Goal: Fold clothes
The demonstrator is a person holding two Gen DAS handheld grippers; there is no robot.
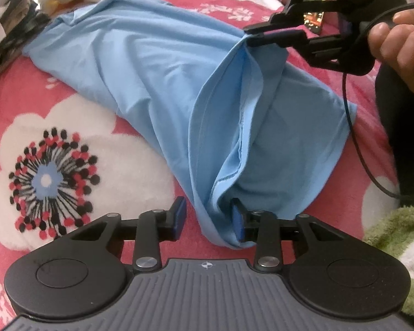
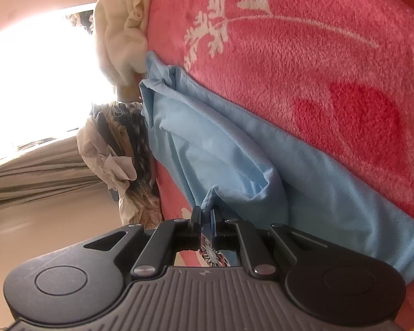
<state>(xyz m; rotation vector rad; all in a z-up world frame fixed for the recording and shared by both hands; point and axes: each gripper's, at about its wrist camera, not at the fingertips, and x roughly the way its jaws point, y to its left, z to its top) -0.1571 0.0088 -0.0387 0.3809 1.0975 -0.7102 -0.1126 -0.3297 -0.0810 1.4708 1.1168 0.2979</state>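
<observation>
My landmark is the soft light-blue knit garment [image 1: 157, 63], which lies rumpled lengthwise across a pink fleece blanket with white flowers [image 1: 96, 160].

Left of the garment, on the blanket, I see a large white flower with a ring of black and red dots. Beyond the garment's far left end sits a heap of cream and patterned clothes [image 1: 11, 19], loosely piled.

At the garment's near end is my left gripper [image 1: 209, 218]. Its jaws stand apart, with a loose fold of the blue hem lying between them against the right finger; nothing is clamped there.

Along the garment's right side a raised ridge of hem runs up to my right gripper [image 1: 273, 37], held by a hand [image 1: 400, 44]. Its jaws are pressed together on a pinch of blue cloth, lifting that edge clear of the blanket. The right wrist view confirms it: the fingers [image 2: 196, 218] meet on a small peak of the garment [image 2: 234, 165].

I judge that I am mid-fold, taking hold of one long edge at two places. The next move calls for my left jaws to close on the hem between them, then for both grips to carry the edge across together, keeping it taut so the layers land flat.
</observation>
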